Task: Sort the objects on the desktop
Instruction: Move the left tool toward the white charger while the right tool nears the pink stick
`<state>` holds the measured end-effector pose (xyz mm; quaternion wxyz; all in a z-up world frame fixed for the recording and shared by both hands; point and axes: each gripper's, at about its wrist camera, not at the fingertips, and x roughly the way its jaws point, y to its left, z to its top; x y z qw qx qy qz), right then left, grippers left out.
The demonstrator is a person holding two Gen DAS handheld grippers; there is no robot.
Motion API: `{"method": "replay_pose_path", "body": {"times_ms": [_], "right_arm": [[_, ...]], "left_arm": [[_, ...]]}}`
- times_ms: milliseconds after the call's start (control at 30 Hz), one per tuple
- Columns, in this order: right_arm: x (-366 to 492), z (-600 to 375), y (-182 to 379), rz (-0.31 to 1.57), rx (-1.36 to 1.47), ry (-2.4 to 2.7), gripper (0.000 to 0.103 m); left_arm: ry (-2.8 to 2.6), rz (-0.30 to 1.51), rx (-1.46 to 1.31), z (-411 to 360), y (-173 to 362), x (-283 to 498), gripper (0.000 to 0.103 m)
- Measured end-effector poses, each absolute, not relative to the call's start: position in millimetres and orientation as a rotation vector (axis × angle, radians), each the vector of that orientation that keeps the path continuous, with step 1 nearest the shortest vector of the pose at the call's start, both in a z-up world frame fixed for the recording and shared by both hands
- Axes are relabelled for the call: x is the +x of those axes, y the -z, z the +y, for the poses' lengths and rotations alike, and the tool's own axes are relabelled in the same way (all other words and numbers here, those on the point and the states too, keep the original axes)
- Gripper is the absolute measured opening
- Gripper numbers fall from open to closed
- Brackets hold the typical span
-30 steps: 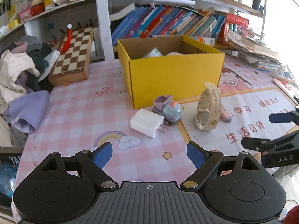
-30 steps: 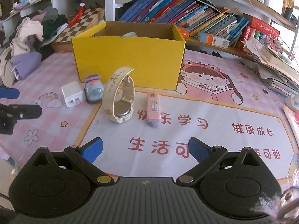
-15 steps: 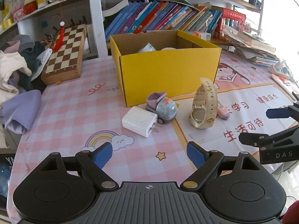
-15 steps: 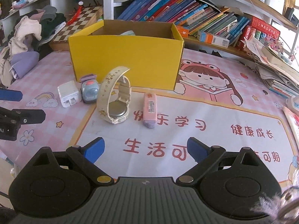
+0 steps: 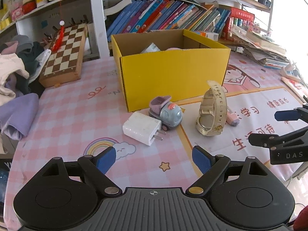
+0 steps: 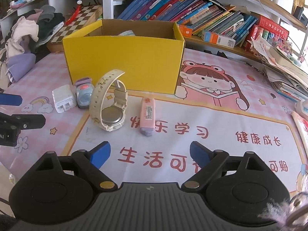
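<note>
Cream rubber-strapped wristwatch (image 6: 107,104) is standing light and springy; grasp its stiff case; right gripper (image 6: 149,153) is closing empty, left gripper (image 5: 153,159) gaping wide

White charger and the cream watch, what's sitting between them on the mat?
The toy truck lies between the charger and the watch, touching the charger; the left wrist view shows it best.
</note>
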<state>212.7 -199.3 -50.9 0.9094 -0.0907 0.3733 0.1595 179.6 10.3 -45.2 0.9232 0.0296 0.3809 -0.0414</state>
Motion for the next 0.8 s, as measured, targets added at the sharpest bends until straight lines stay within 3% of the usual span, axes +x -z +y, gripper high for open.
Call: {"method": "replay_pose_path", "body": {"times_ms": [167, 467, 667, 800], "right_arm": [[219, -200, 50, 0.764, -0.192, -0.339, 0.088], [234, -201, 51, 0.773, -0.197, -0.354, 0.073], [246, -198, 56, 0.796, -0.207, -0.381, 0.073], [256, -197, 61, 0.822, -0.202, -0.383, 0.061]], "left_arm": [[0.073, 0.779, 0.064, 9, 46, 184, 0.089], [0.038, 0.775, 0.042, 12, 47, 191, 0.087], [0.015, 0.780, 0.045, 11, 50, 198, 0.087], [-0.002, 0.787, 0.053, 10, 53, 204, 0.083]]}}
